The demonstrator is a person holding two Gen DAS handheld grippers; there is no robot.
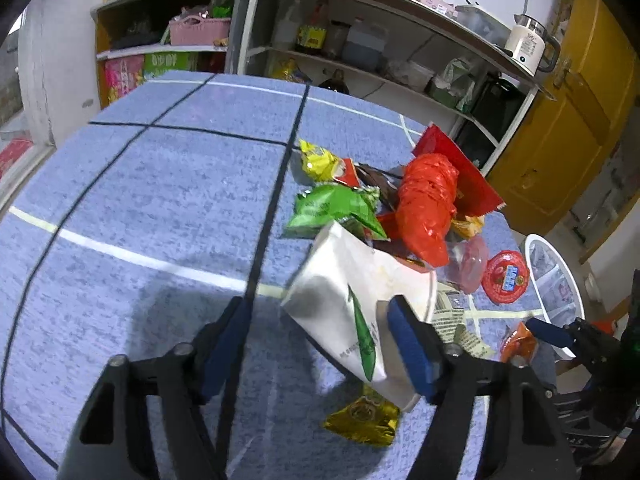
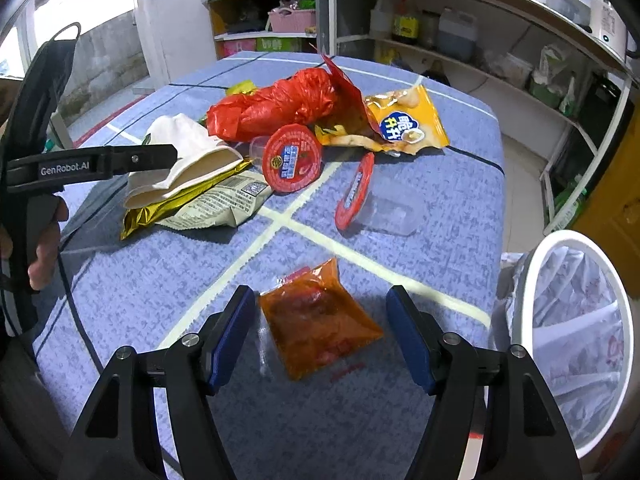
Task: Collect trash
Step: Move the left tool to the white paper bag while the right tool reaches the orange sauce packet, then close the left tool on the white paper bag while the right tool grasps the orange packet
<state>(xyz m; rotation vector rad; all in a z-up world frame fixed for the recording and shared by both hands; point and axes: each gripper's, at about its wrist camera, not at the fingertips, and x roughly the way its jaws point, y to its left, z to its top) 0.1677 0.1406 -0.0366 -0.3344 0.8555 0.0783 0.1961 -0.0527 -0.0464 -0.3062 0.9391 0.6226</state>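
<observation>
Left hand-held gripper (image 1: 320,320): jaws spread wide and released, nothing between the blue pads; its right pad lies in front of the paper cup's rim, though contact cannot be told.
Counter (image 1: 160,184): covered in a blue cloth with dark and pale lines, running under and ahead of both hand-held grippers.
Paper cup (image 1: 344,280): crushed, white with a green mark, lying on its side just ahead of the left hand-held gripper and toward its right pad.
Gold wrapper (image 1: 364,420): flat on the cloth below the cup, close in between the left hand-held gripper's fingers.
Green packet (image 1: 332,208): beyond the cup, further ahead of the left hand-held gripper.
Yellow wrapper (image 1: 318,160): just past the green packet, at the far edge of the pile.
Red plastic bag (image 1: 428,200): crumpled, ahead and to the right of the left hand-held gripper, resting against a flat red packet.
Red-lidded tub (image 2: 292,158): on its side, well ahead of the right hand-held gripper, touching the printed wrapper beside the cup.
Right hand-held gripper (image 2: 322,332): jaws spread and released, straddling the sauce sachet without pinching it.
Sauce sachet (image 2: 316,316): orange, flat on the cloth, lying between the right hand-held gripper's two pads.
Clear tub (image 2: 380,204): on its side with its red lid hanging open, ahead of the right hand-held gripper.
Chip bag (image 2: 404,120): yellow, torn open, far ahead and slightly right.
Trash bin (image 2: 576,344): white rim with a liner, off the counter's edge to the right of the right hand-held gripper.
</observation>
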